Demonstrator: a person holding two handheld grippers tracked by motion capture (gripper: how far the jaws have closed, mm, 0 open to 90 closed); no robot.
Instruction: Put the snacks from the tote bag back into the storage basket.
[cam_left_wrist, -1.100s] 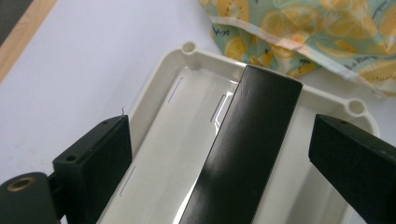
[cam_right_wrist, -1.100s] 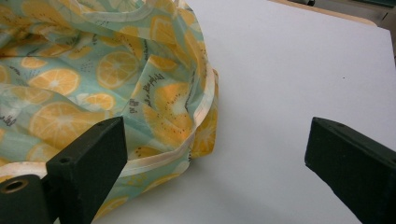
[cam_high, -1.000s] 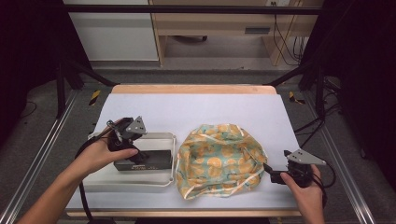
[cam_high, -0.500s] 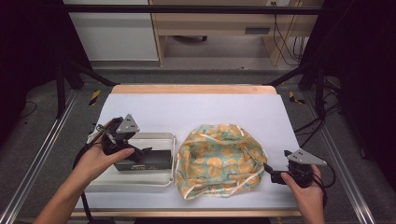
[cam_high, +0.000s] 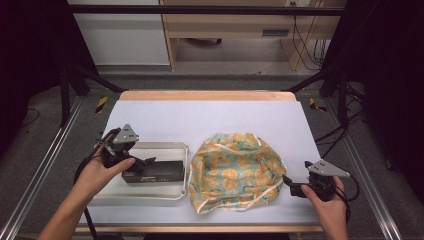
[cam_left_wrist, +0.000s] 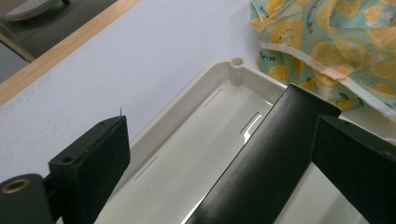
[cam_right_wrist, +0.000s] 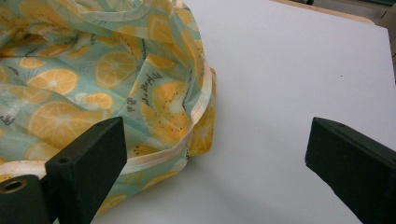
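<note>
The left tool (cam_high: 142, 162) had drawn back, jaws apart astride the black box (cam_high: 159, 172) lying unlifted in the tray (cam_high: 165, 146); the right tool (cam_high: 289, 182) waited spread beside the cloth (cam_high: 235, 170).

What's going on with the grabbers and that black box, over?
Left gripper open, jaws astride the long black rectangular box in the white plastic tray. Right gripper open beside the orange-slice patterned cloth, not gripping. Nothing in the way.

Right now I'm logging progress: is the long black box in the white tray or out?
In. The long black box lies inside the white plastic tray, between the open left gripper jaws.
</note>
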